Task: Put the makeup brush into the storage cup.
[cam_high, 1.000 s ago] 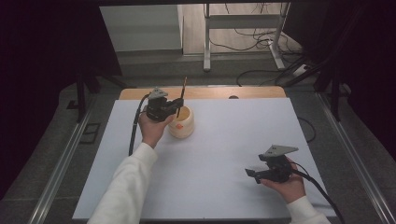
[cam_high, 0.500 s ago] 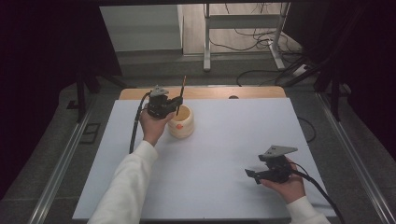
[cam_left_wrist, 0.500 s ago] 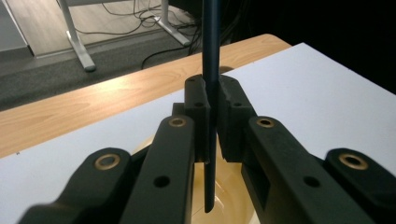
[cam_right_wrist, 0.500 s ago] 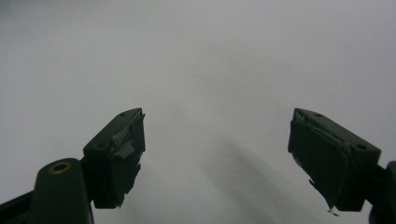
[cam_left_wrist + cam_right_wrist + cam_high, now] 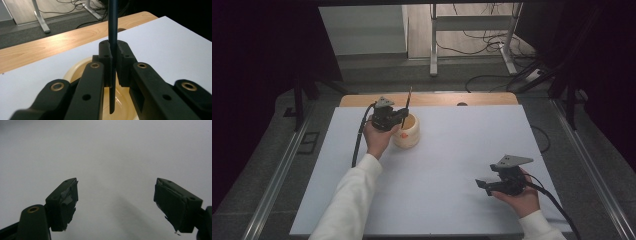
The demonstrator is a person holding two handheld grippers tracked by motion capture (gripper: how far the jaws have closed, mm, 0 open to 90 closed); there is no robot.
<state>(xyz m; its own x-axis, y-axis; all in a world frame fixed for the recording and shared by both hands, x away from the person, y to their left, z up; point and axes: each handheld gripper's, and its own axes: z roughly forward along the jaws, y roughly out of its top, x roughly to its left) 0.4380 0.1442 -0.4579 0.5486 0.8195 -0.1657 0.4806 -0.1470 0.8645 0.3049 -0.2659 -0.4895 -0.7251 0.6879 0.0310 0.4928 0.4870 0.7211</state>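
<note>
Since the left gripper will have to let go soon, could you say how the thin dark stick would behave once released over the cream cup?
The stick looks stiff and straight. Thin and round, it probably slips easily and would lean against the cup rim.

Your left gripper [image 5: 113,72] is matt black plastic with brass-coloured pins, and the stick [image 5: 113,37] it clamps looks dark, smooth and slightly glossy. The cup [image 5: 408,131] is glossy cream. Your table [image 5: 472,150] wears a matt white sheet over pale wood.

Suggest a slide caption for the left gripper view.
Left tool clamps an upright dark stick above a cream bowl.
</note>
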